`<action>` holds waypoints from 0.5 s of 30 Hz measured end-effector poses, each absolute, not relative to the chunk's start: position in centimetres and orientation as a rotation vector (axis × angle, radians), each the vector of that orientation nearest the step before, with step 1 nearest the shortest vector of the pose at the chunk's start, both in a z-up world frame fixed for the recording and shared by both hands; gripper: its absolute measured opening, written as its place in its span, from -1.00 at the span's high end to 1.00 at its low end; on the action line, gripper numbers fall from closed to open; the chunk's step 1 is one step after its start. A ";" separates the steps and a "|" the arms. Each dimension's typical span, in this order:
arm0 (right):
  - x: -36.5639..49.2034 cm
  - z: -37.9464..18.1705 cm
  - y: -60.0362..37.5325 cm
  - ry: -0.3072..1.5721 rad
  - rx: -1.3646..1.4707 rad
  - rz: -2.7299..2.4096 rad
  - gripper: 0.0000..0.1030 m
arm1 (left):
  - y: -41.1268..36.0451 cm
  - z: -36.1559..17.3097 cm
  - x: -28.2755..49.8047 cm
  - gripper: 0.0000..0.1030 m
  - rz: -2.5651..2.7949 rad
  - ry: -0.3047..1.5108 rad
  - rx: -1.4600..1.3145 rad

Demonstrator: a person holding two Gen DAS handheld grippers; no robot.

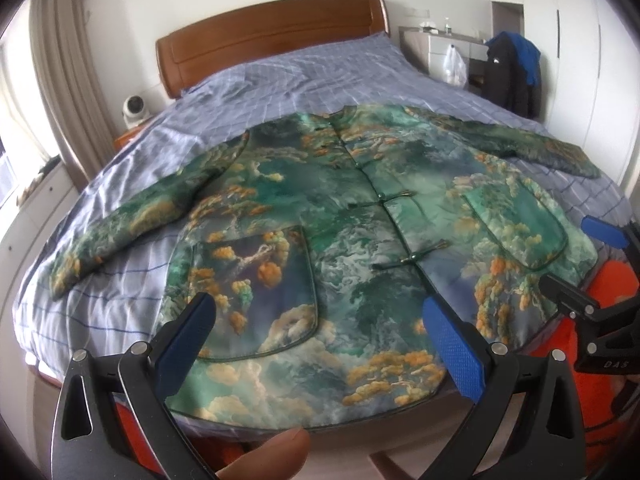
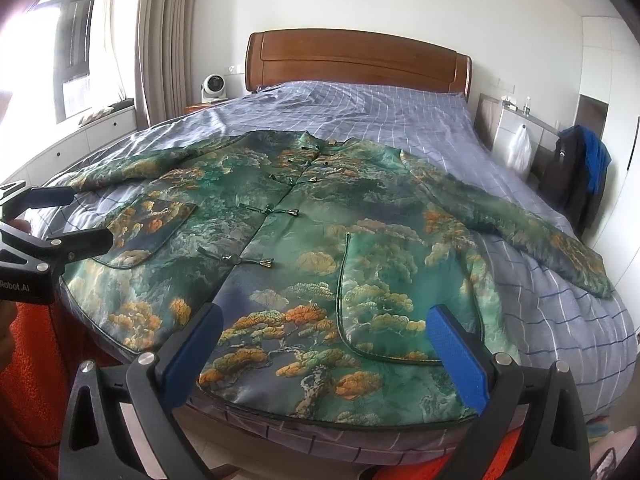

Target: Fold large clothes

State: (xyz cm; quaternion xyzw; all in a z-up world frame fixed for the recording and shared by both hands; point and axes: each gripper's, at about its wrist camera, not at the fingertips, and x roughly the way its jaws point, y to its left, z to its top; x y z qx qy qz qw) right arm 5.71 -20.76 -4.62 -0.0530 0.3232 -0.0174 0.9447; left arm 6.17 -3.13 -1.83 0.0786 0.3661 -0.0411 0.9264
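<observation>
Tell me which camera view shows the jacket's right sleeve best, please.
The right wrist view: the right sleeve lies whole across the bed, from shoulder to cuff. In the left wrist view the same sleeve sits far off, small and squeezed near the picture's edge.

Wooden-headboard bed (image 2: pixel 420 120), blue checked cover, green patterned jacket (image 2: pixel 304 248) spread flat

- Home bedroom.
- Large bed with blue checked quilt (image 2: pixel 400 120) and curved brown wooden headboard (image 2: pixel 356 62).
- Beige floor-length curtains (image 2: pixel 164 40) beside a window (image 2: pixel 76 52).
- Small white round fan (image 2: pixel 212 87) on the nightstand.
- Dark and blue clothes (image 2: pixel 580 168) hung at the bedside.
</observation>
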 end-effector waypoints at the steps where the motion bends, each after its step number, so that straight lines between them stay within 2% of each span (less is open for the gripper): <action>1: 5.7 -4.6 -20.8 0.659 -0.108 -0.035 -0.95 | -3.1 -1.8 6.2 -1.00 -0.086 0.753 0.157; 15: 5.7 -4.6 -20.8 0.661 -0.107 -0.035 -0.95 | -2.7 -1.5 6.3 -0.99 -0.058 0.741 0.135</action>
